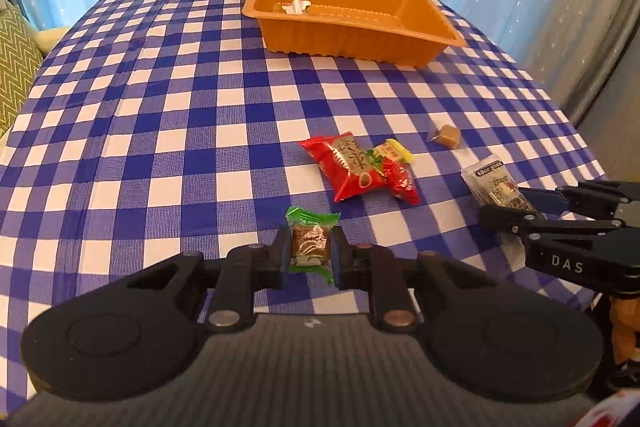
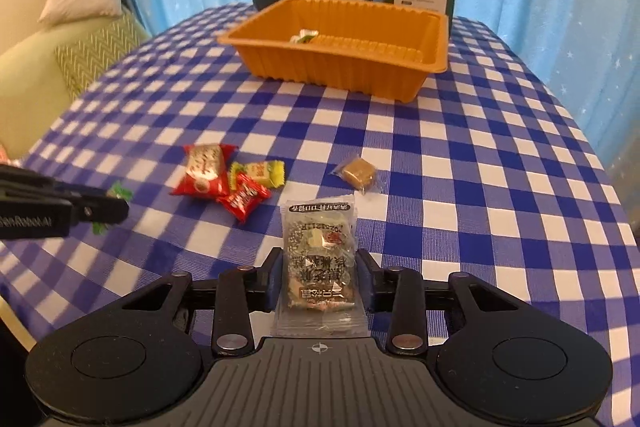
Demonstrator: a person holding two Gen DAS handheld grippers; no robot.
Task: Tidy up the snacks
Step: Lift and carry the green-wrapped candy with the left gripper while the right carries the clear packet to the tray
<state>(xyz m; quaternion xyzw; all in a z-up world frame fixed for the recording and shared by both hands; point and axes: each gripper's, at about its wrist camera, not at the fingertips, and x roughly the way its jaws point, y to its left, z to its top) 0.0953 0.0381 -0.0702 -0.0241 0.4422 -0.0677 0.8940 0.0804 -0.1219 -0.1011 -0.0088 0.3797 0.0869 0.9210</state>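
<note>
My left tongs (image 1: pixel 310 255) are clamped on a green-wrapped snack (image 1: pixel 311 243), my right tongs (image 2: pixel 319 277) on a clear speckled packet (image 2: pixel 319 259), both low over the checked tablecloth (image 1: pixel 160 147); the orange tray (image 1: pixel 416 35) sits well beyond.

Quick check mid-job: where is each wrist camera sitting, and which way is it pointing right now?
Left wrist: behind the left claw, facing the orange tray across the checked table; claw shut on the green-wrapped snack, right claw at right edge.
Right wrist: behind the right claw, facing the same way; shut on the clear seed-bar packet, left claw at left edge.
Shared: tray, red packets, yellow candy, brown candy, boxes behind.
</note>
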